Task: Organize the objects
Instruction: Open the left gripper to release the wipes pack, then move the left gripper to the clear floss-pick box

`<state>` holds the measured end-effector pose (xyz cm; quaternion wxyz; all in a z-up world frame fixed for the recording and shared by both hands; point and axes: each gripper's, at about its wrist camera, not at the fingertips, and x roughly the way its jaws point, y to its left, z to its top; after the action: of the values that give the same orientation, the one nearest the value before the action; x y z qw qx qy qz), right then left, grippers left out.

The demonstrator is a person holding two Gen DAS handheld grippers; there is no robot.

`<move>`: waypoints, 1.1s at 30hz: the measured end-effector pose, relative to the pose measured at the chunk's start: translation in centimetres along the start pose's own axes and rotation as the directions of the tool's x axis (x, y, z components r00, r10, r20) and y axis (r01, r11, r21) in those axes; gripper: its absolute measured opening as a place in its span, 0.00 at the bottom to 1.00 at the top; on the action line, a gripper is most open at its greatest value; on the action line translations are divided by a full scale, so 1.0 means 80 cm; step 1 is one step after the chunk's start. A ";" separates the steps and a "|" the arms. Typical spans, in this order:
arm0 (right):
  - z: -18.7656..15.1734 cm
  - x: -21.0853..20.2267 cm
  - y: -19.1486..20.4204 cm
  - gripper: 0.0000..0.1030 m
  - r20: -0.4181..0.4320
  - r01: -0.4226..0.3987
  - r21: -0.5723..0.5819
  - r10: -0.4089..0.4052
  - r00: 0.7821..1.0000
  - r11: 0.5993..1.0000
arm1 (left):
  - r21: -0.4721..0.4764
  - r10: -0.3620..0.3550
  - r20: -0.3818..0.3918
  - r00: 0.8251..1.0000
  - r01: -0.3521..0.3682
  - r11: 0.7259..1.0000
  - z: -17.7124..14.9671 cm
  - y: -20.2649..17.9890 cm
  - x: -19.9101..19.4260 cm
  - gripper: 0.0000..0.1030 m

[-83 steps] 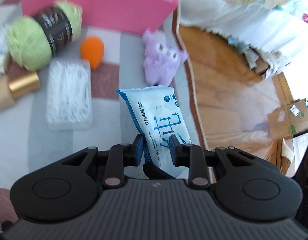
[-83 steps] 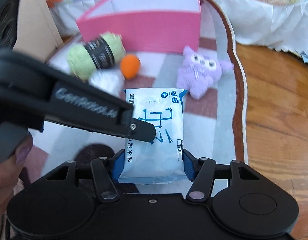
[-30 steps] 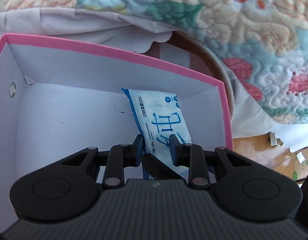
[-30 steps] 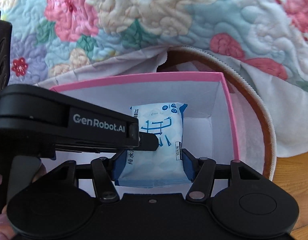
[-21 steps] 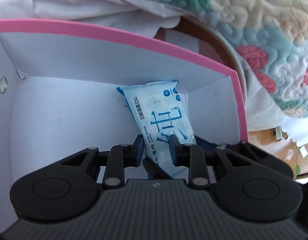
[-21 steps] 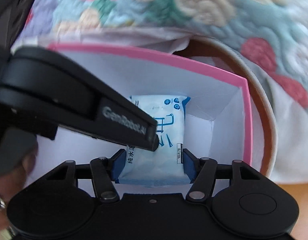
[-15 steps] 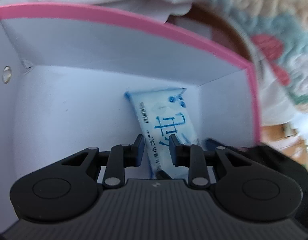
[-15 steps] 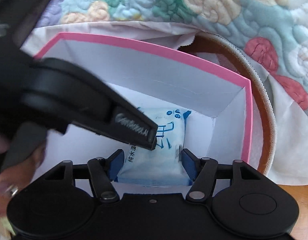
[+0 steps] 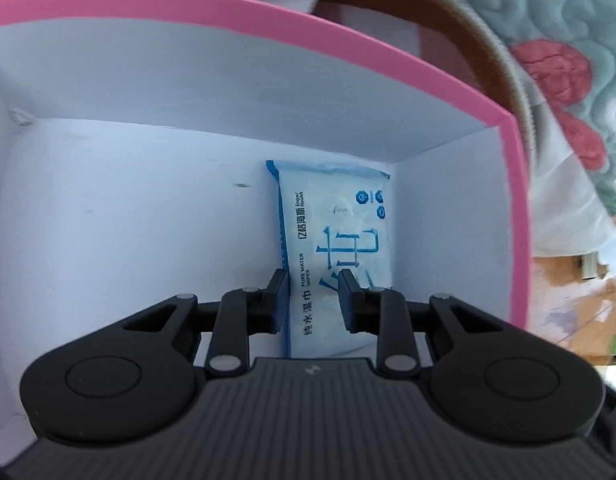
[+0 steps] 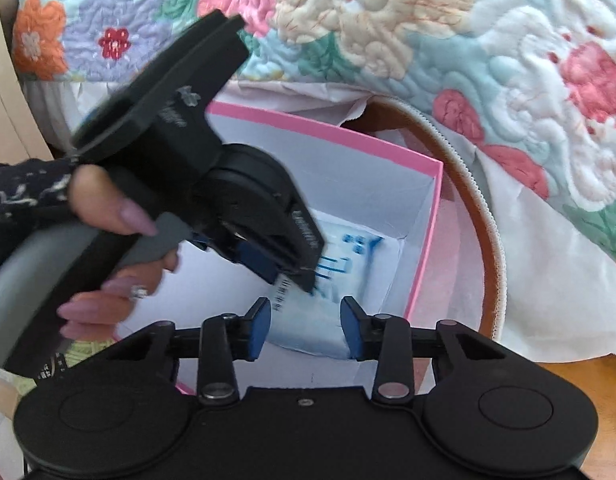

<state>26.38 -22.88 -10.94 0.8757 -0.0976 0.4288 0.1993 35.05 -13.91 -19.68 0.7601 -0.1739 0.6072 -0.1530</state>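
Wipes are already down inside the pink box (image 9: 268, 12), and going left to right in the left wrist view the white floor of that box lies bare, then the left hand-held gripper (image 9: 313, 296) sits low at centre with its jaws narrowly parted around the near end of the wet-wipe pack (image 9: 340, 236), apparently pinching it, and beyond that the right wall of the box stands just beside the pack. The pack lies flat in the far right corner, its long axis running from the gripper toward the back wall, crimped top edge touching or nearly touching that wall, printed face up. In the right wrist view the person's left hand (image 10: 108, 216) shows at the left on the handle of the other tool, the pack is partly hidden behind that tool, and the right hand-held gripper (image 10: 306, 328) hovers above the near rim with its blue pads spread apart, holding nothing; the pack's near end shows between them but lower, not touched. My judgement is that the placing step is nearly over and only the release is left. The risk is that pulling the left gripper back before the jaws open fully would drag the soft pack off the corner or tip it up. The two tools are also close together over a narrow box, so a hasty lift could knock them or catch the pink rim and shift the box.
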 end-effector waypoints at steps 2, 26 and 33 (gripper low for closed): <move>-0.003 -0.002 -0.003 0.41 0.018 0.000 0.012 0.000 1.000 1.000 | 0.002 0.018 0.005 1.000 -0.018 1.000 -0.001 -0.011 0.005 0.25; 0.017 -0.166 0.045 0.55 0.098 -0.089 0.119 0.077 0.992 0.989 | 0.275 0.154 0.127 0.980 -0.184 0.944 -0.076 -0.043 -0.285 0.42; 0.008 -0.241 0.066 0.64 0.112 -0.151 0.096 0.140 0.984 0.984 | 0.340 0.179 0.143 0.973 -0.218 0.915 -0.120 -0.045 -0.345 0.54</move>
<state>13.89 -22.98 4.71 0.8840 -0.0095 0.3980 0.2452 19.61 -5.63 4.02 0.8225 0.0201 0.5417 -0.1720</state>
